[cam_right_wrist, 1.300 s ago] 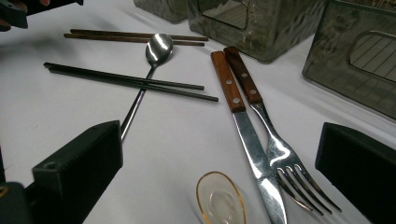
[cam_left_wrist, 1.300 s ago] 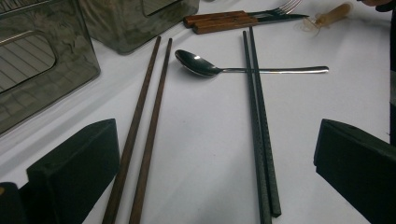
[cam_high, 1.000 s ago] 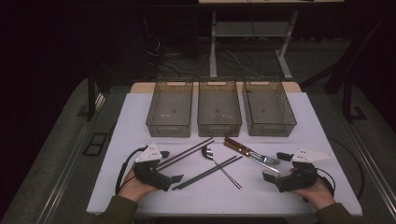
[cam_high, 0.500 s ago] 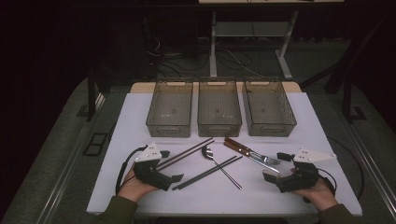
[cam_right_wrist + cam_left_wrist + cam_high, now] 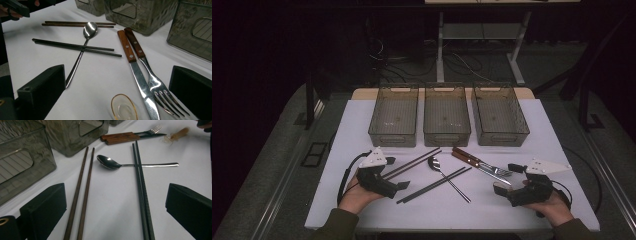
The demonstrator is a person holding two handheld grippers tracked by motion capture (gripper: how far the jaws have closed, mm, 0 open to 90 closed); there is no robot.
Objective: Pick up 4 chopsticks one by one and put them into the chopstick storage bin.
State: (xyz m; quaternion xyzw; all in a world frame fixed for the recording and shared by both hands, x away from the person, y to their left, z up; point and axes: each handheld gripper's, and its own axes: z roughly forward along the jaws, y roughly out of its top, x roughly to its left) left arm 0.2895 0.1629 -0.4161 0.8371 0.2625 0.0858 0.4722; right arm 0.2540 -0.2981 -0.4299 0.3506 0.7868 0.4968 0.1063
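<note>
Cutlery lies on the white table (image 5: 537,125) between my two grippers. A pair of brown chopsticks (image 5: 412,163) and a pair of black chopsticks (image 5: 434,185) lie slantwise, and the black pair crosses a steel spoon (image 5: 447,175). A wood-handled knife (image 5: 130,57) and fork (image 5: 150,75) lie side by side nearer my right. My left gripper (image 5: 398,173) rests on the table, open, with both chopstick pairs (image 5: 82,195) running out ahead between its jaws. My right gripper (image 5: 507,178) is open too, and a small glass rest (image 5: 124,108) lies between its jaws.
Three clear empty bins stand in a row at the back of the table: left (image 5: 392,137), middle (image 5: 447,136), right (image 5: 502,136). A hand holds each gripper at the near edge. A cable (image 5: 346,175) loops from the left gripper.
</note>
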